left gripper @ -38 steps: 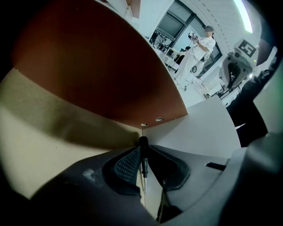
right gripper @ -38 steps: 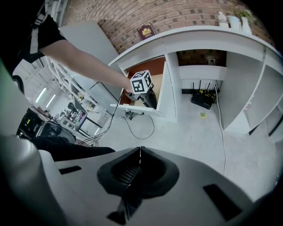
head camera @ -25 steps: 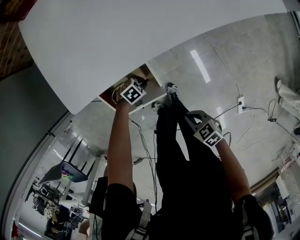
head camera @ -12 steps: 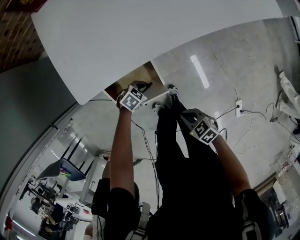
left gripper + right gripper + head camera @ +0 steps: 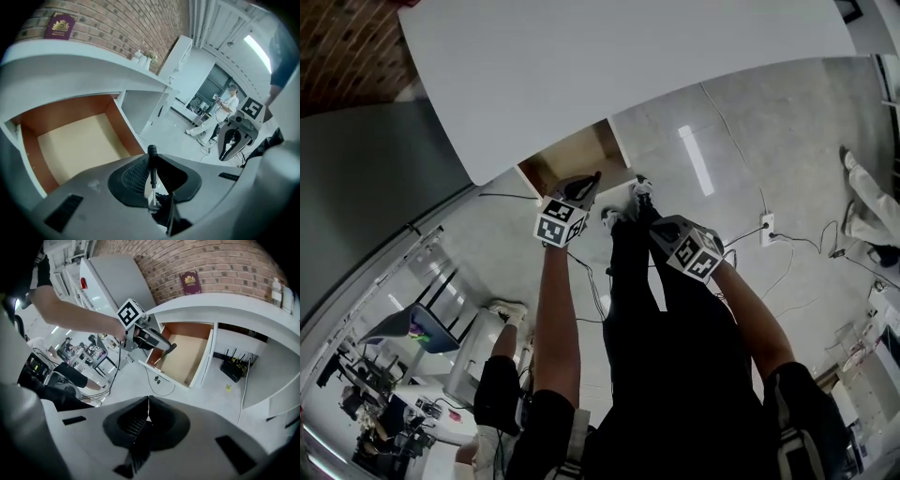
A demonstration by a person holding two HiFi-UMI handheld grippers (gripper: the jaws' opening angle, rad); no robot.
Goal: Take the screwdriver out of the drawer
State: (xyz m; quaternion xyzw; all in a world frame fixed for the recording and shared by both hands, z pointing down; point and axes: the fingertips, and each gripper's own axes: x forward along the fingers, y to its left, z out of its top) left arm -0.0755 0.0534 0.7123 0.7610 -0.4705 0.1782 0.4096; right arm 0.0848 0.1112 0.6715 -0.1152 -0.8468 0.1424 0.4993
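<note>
The screwdriver (image 5: 152,174) has a black handle and a thin metal shaft, and it stands between the jaws of my left gripper (image 5: 152,157), which is shut on it. That gripper (image 5: 581,187) hangs just outside the open wooden drawer (image 5: 567,157) under the white tabletop (image 5: 609,75). In the left gripper view the drawer (image 5: 79,140) shows a bare pale bottom. The right gripper view shows the left gripper (image 5: 161,347) with the screwdriver (image 5: 168,350) in front of the drawer (image 5: 185,355). My right gripper (image 5: 148,405) is shut on nothing, further back (image 5: 661,227).
A brick wall with a maroon book (image 5: 191,282) stands behind the table. Beneath the table sits a black router (image 5: 234,366). Cables and a wall socket (image 5: 766,230) lie on the grey floor. Another person (image 5: 224,107) stands off to the right.
The left gripper has drawn back out of the drawer toward me with the screwdriver in it. The right gripper has shifted slightly left and up.
</note>
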